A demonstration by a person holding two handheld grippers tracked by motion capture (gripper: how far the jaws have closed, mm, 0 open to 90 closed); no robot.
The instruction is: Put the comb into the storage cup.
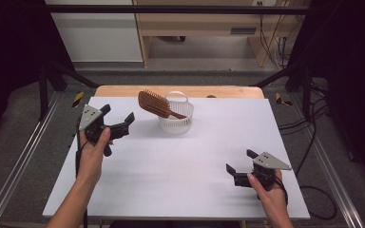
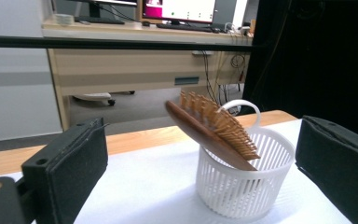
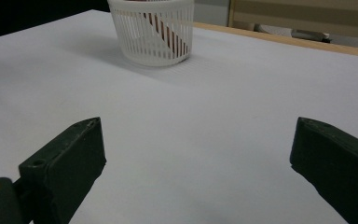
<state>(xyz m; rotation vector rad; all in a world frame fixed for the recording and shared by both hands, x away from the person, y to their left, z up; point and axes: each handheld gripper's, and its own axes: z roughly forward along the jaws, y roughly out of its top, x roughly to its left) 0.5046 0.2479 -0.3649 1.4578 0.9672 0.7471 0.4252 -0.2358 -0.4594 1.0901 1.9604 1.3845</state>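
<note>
Here the left hand-held gripper (image 1: 119,118) hovers with jaws spread wide and empty, just left of the white basket (image 1: 176,124), where the wooden hairbrush (image 1: 154,104) leans handle-down; the right hand-held gripper (image 1: 240,167), likewise wide and empty, sits low over the worktop (image 1: 171,166), well apart.

Brown wooden hairbrush (image 1: 155,104), white slatted basket (image 1: 176,124), white table cover (image 1: 180,161), black jaws, grey gripper plates
</note>
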